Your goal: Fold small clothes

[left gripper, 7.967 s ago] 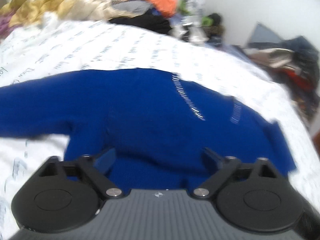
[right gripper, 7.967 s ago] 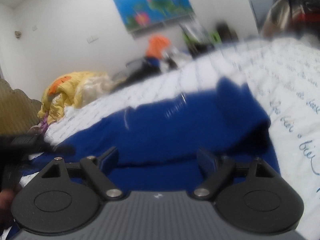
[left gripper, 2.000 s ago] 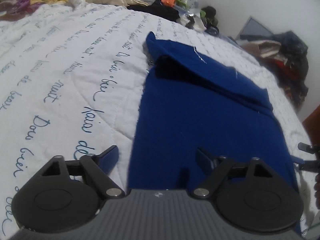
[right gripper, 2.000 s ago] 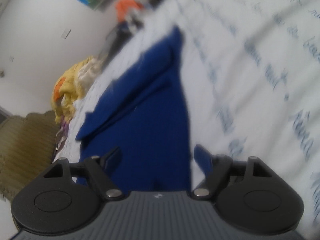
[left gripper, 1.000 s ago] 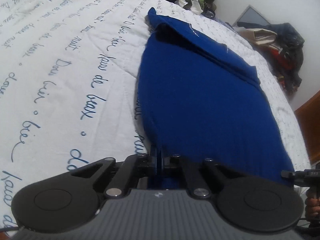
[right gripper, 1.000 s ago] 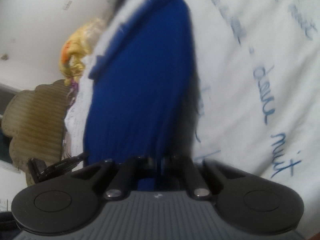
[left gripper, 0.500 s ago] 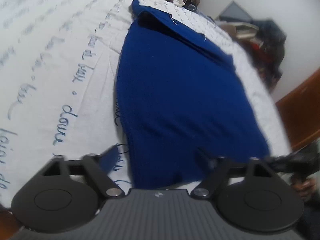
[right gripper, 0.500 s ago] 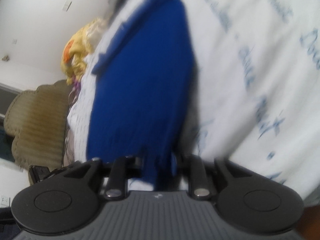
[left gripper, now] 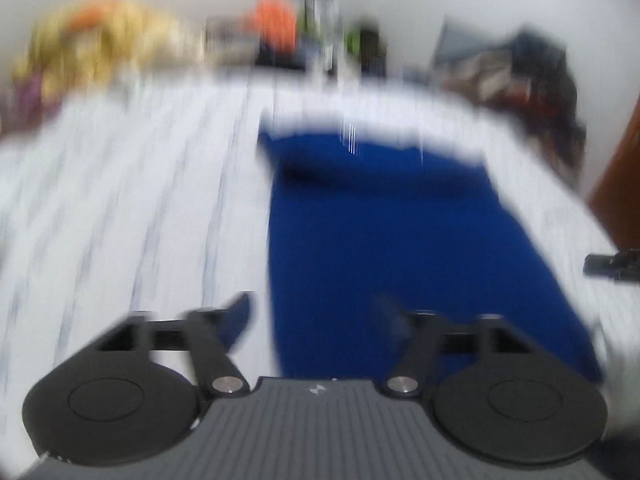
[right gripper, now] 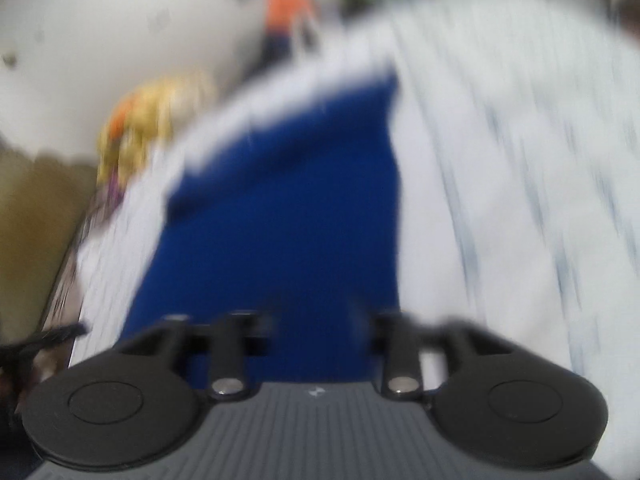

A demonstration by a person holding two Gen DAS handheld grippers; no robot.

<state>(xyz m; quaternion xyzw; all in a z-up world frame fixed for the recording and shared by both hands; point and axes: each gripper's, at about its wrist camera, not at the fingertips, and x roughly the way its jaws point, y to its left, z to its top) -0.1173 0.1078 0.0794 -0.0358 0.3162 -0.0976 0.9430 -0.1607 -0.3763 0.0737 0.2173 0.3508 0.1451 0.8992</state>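
While everything's pretty blurry, the folded royal-blue knit garment (left gripper: 400, 240) lies flat on the white quilted bedspread with blue handwriting print (left gripper: 140, 200). Both the left gripper (left gripper: 316, 312) and right gripper (right gripper: 320, 320) hover over the garment's near edge, jaws just opened, nothing pinched between them.

bedsheet writing (left gripper: 132, 200) blurred, far clutter (left gripper: 532, 76) indistinct

Left wrist view sits low over the near left edge of the blue garment (left gripper: 384, 240), facing along the bed (left gripper: 132, 200) to the far wall, tilted down. Right wrist view sits at the near right edge, same heading, rolled slightly. Both share garment (right gripper: 288, 216), bed, far clutter. Both blurred.
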